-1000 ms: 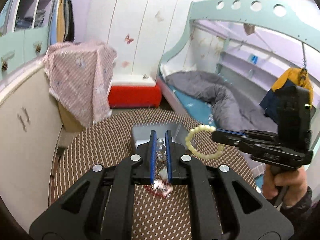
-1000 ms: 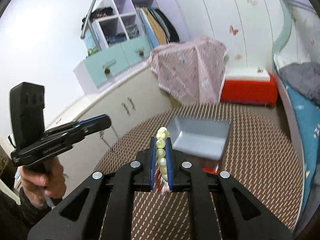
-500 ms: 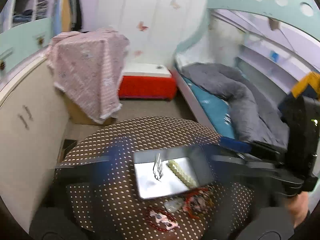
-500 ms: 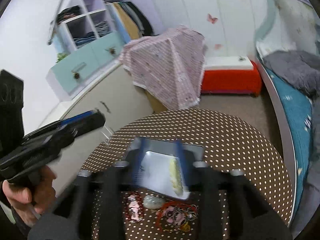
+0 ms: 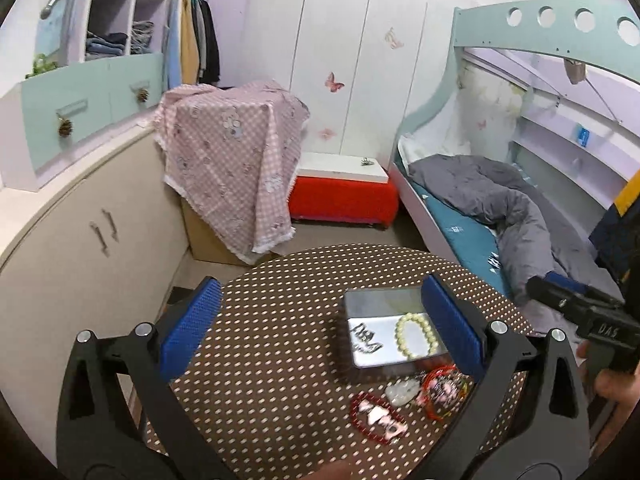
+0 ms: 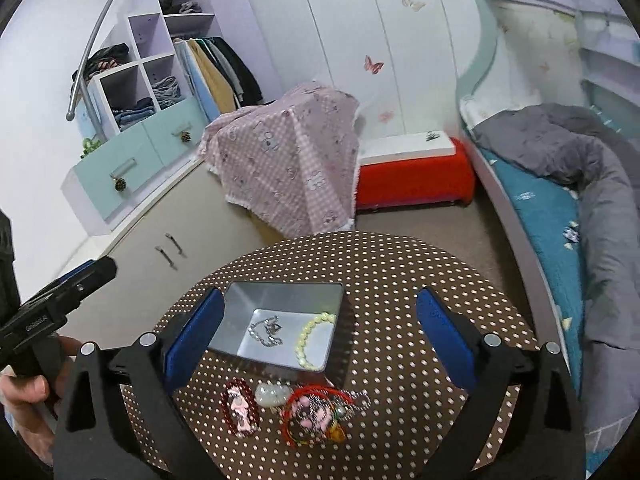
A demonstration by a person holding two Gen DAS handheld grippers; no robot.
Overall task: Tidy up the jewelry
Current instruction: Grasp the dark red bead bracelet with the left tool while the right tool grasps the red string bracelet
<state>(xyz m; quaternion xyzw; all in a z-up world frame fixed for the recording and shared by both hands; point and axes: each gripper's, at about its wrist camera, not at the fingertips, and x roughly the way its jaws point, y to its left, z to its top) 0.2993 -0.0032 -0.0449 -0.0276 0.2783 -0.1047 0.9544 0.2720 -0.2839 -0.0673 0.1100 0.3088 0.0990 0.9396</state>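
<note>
A grey metal box [image 6: 280, 298] stands on the round dotted table [image 6: 400, 272]. Inside lie a silver chain [image 6: 266, 330] and a pale bead bracelet [image 6: 310, 340]; both also show in the left wrist view, chain [image 5: 366, 338] and bracelet [image 5: 416, 334], in the box [image 5: 380, 300]. In front of the box lie a dark red bead bracelet [image 6: 238, 406], a clear stone [image 6: 272, 394] and a red cord bracelet [image 6: 316, 412]. My left gripper [image 5: 316, 328] is open and empty above the table. My right gripper [image 6: 320, 336] is open and empty above the box.
A cream cabinet [image 5: 80, 240] stands left of the table. A pink checked cloth [image 5: 232, 160] covers a box behind it, beside a red bench [image 5: 344, 200]. A bed with a grey duvet [image 5: 500, 208] runs along the right.
Both grippers were shut, the left on the silver chain and the right on the pale bead bracelet. Both have opened and pulled back; the chain and bracelet now lie in the box.
</note>
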